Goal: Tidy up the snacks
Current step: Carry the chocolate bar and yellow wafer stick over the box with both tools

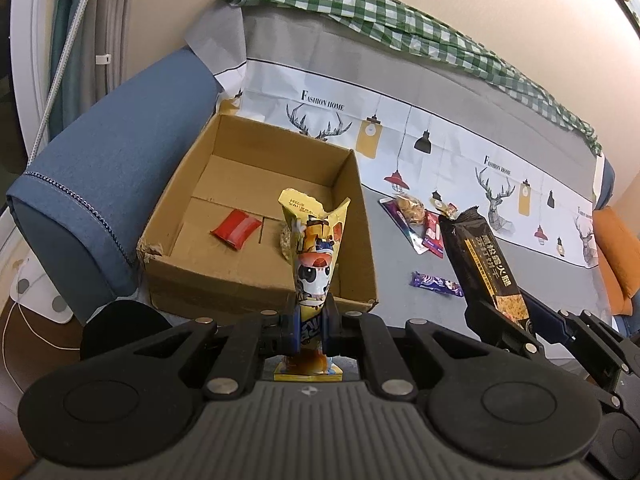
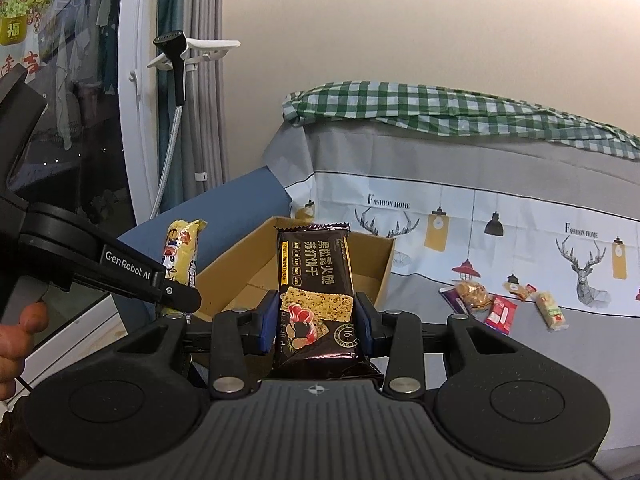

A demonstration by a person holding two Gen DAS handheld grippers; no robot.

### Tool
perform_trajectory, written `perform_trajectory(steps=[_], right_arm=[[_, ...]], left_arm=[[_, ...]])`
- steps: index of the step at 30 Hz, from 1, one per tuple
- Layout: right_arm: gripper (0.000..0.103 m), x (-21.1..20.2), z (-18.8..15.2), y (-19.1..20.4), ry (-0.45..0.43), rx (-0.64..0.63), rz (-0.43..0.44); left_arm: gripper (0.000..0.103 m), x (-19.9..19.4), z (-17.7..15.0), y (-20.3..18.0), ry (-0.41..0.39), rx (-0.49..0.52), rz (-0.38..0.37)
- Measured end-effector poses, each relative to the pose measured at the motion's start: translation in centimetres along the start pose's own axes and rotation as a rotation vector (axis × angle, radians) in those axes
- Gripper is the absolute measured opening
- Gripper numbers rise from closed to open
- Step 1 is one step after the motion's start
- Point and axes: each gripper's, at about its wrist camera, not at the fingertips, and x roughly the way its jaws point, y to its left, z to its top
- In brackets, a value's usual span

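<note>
Nearest in the left wrist view, the left hand-held gripper [image 1: 310,330] is clamping the lower part of a tall yellow foil snack bag printed with a cartoon panda [image 1: 312,256], jaws nearly together and the foil bunching between the pads. The bag is standing upright with a torn, ragged top; it looks light, soft and crinkly, likely slippery, so pinching low on the gathered foil is probably holding it best.

At about three o'clock from it, the right hand-held gripper [image 2: 316,326] is gripping a flat black cracker packet with gold lettering [image 2: 314,292] across its width near the lower end. The packet seems thin, light and stiffer, though the crackers inside would likely break under a hard squeeze.

Beyond both, at twelve o'clock, an open brown cardboard box [image 1: 256,216] is sitting on the covered sofa seat, with a small red wrapped sweet [image 1: 236,227] lying inside. Further off, at two o'clock, loose small snack packets [image 1: 420,224] are lying scattered on the grey printed sofa cover [image 1: 500,260].
</note>
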Motion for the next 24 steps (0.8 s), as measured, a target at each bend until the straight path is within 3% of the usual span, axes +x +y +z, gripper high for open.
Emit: perform_trajectory(steps=[11,24], right_arm=[[0.041,3.2,1.0,-0.6,0.034,0.008,-0.001],[0.041,10.3,2.4,-0.5,0.087,0.003,0.030]], left_arm=[[0.010,2.6,2.9,2.1,0.021,-0.023,0.022],[0.010,8.8,8.2,3.6,0.037,0.054,0.078]])
